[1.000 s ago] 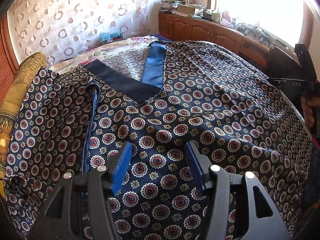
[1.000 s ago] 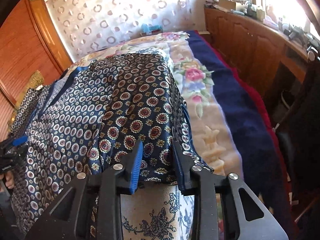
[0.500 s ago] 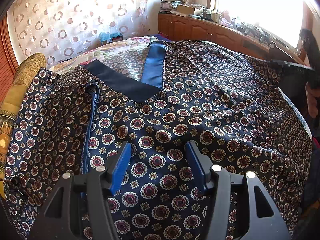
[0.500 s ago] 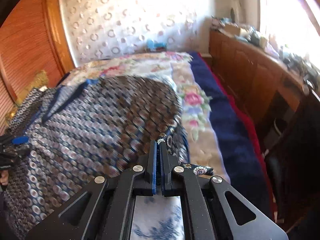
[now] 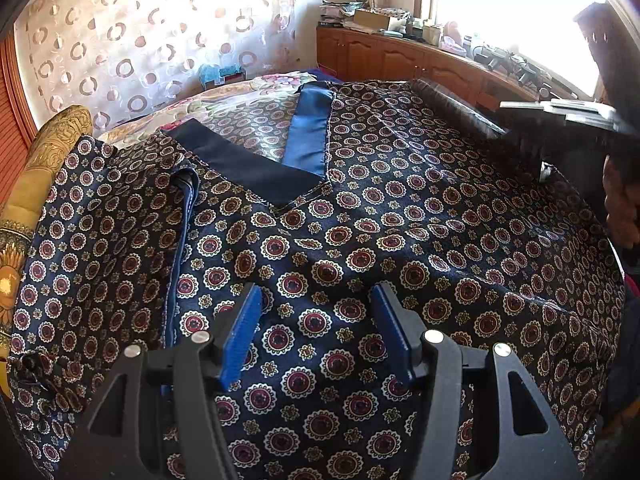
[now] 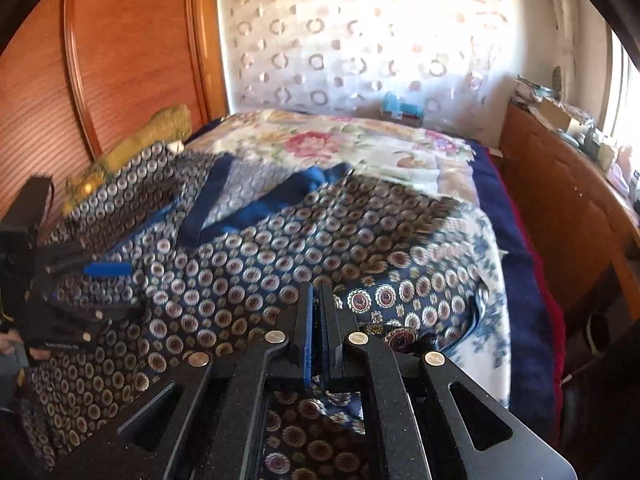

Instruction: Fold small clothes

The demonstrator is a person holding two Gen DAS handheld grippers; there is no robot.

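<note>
The left gripper had its blue-padded fingers spread about halfway, released, hovering over the middle of the patterned shirt with cloth beneath the gap but nothing pinched that I could see. The shirt lay flat across the bed, front up, its navy V-collar pointing away from that gripper, so the long axis ran from the fingers toward the far curtain. One sleeve side lay toward the golden cushion at the left.

Further right, the right gripper was clenched, its fingers pressed nearly together on the shirt's right edge, which rose in a lifted fold off the floral sheet. That hand was the nearer one to the free edge, and the left sat on the body as an anchor. By my reading, the fold would turn on carrying that pinched edge across toward the collar line.
</note>
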